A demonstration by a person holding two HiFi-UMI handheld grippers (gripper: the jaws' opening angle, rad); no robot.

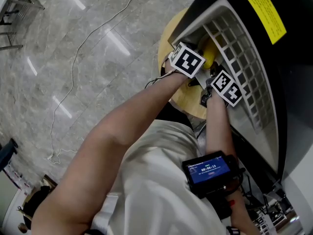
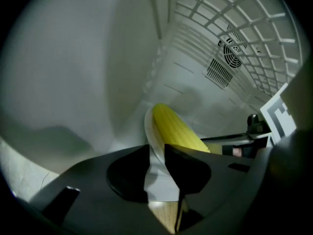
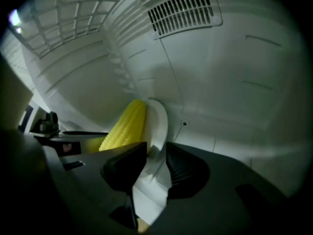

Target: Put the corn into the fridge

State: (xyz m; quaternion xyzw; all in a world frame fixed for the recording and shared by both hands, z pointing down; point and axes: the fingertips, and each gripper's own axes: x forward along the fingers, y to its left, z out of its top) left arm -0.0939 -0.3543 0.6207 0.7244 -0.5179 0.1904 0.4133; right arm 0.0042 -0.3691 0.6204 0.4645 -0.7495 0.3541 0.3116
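Observation:
A yellow corn cob (image 2: 176, 129) lies on a white plate (image 2: 149, 131) inside the white fridge. My left gripper (image 2: 156, 155) is shut on the plate's near rim. In the right gripper view the same corn (image 3: 124, 126) rests on the plate (image 3: 159, 119), and my right gripper (image 3: 156, 160) has the rim between its jaws, which stand a little apart without pressing on it. From the head view both grippers, left (image 1: 188, 61) and right (image 1: 226, 87), reach into the fridge opening with a bit of the corn (image 1: 209, 53) showing between them.
A white wire shelf (image 1: 239, 62) hangs over the grippers. The fridge's back wall carries a vent grille (image 3: 183, 11). A round wooden table (image 1: 168, 48) stands just before the fridge. A thin cable (image 1: 73, 77) trails over the marble floor.

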